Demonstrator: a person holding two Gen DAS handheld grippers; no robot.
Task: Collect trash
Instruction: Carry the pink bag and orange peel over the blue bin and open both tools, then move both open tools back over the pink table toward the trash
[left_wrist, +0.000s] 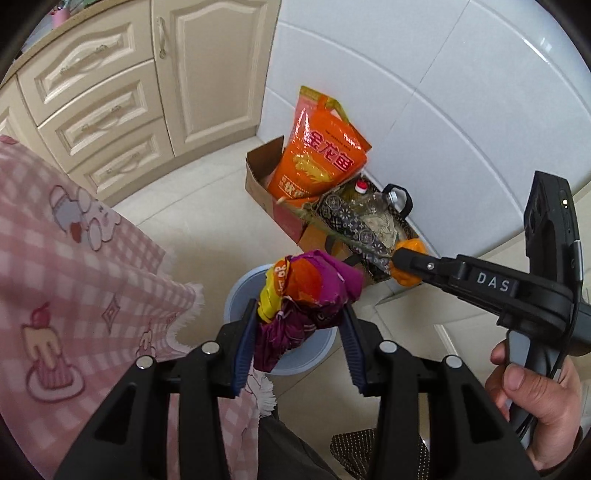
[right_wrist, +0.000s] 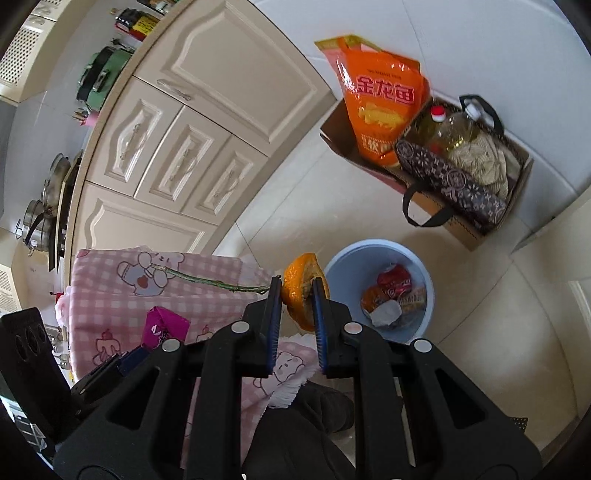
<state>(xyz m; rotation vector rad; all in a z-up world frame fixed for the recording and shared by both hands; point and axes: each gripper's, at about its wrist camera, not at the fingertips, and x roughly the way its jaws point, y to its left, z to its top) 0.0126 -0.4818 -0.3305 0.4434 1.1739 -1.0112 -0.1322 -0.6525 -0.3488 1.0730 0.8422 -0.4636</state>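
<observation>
Cabinets (right_wrist: 177, 147): cream doors and drawers along the far left, meeting a white tiled wall (left_wrist: 443, 92) on the right.
Cloth (left_wrist: 74, 277): pink check with bear prints, covering a surface at near left; its fringed edge hangs just beside the bin.
Box (right_wrist: 476, 236): cardboard, on the floor against the wall at far right. It holds an orange bag (right_wrist: 380, 107) standing upright and a patterned tote (right_wrist: 450, 177) with oil bottles in it.
Bin (right_wrist: 424, 266): pale blue, round, open, on the floor between cloth and box. Inside lie a red wrapper (right_wrist: 395, 282), other crumpled packets and a white scrap.
Left gripper (left_wrist: 299, 325): fingers closed on a crumpled wrapper (left_wrist: 314, 288), purple with orange and yellow. It hangs over the bin, whose rim shows behind it.
Right gripper (right_wrist: 297, 295): blue-padded fingers clamped on an orange peel (right_wrist: 301, 273), one pad on each side. In the right wrist view the peel sits just left of the bin rim, above the cloth's edge. In the left wrist view it is to the right of the wrapper and apart from it.
Hand (left_wrist: 535, 402): bare, wrapped around the right gripper's grey handle at near right.
Stem (right_wrist: 207, 280): thin, green, lying on the cloth, its near end reaching the right gripper's left finger.
Carton (right_wrist: 162, 325): small, magenta, on the cloth at near left.
</observation>
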